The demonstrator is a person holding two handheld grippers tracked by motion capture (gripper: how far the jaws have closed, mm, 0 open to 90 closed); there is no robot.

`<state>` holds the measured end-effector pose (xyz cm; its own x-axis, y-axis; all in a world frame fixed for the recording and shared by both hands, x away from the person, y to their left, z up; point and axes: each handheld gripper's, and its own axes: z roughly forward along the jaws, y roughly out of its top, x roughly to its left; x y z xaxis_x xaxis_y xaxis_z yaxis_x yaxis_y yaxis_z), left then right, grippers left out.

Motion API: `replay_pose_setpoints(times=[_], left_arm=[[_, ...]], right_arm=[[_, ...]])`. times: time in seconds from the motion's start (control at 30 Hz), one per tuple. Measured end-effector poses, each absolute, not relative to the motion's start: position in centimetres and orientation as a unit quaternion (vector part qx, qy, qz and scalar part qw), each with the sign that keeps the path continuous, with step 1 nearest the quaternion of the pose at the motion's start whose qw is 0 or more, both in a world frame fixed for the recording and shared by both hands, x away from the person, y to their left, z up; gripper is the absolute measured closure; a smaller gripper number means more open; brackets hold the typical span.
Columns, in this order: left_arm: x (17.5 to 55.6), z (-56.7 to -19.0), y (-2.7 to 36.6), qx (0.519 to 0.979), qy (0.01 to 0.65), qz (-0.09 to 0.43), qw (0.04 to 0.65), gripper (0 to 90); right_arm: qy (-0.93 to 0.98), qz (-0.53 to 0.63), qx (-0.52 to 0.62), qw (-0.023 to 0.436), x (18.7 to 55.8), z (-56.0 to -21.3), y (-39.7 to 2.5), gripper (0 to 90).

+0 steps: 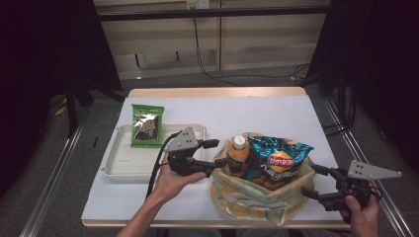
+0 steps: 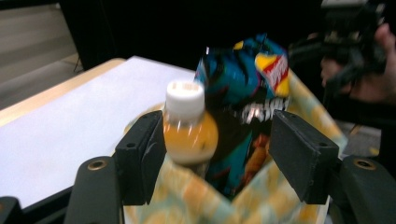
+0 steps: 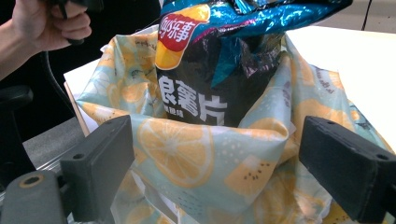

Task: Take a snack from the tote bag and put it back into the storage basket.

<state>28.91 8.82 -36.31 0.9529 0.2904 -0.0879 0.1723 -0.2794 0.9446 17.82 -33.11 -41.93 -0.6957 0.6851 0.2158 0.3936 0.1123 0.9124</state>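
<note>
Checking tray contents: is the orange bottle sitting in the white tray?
No, the orange bottle stands inside the lemon-print bag beside the chip bag, right of the white tray.

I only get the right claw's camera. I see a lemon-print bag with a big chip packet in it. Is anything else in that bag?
Observer: Yes, an orange juice bottle with a white cap stands in the lemon bag, left of the chip packet.
Operator: Is the other claw grabbing the bottle?
Observer: Not gripping. The left claw is open, with the bottle by one pad.
Operator: What else is on the table?
Observer: A white tray sits to the left of the bag, with a green snack packet lying across its far edge.
Operator: And where's my claw from above?
Observer: The right claw is open, at the bag's right side.
</note>
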Motion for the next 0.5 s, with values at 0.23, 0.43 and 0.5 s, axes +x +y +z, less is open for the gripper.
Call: replay_pose_setpoints(times=[0.23,0.43,0.5], left_arm=[[30.7,-36.7,6.3,0.804,0.134,0.035,0.578,35.8],[31.7,-36.0,4.6,0.799,0.127,0.031,0.587,35.8],[31.9,-35.7,4.2,0.797,0.127,0.033,0.589,35.7]], right_arm=[[0.739,0.551,0.366,0.129,17.7,-42.2,-33.0,8.7],[0.738,0.552,0.366,0.130,17.5,-42.2,-33.1,8.1],[0.738,0.551,0.367,0.131,17.5,-42.2,-33.1,7.8]])
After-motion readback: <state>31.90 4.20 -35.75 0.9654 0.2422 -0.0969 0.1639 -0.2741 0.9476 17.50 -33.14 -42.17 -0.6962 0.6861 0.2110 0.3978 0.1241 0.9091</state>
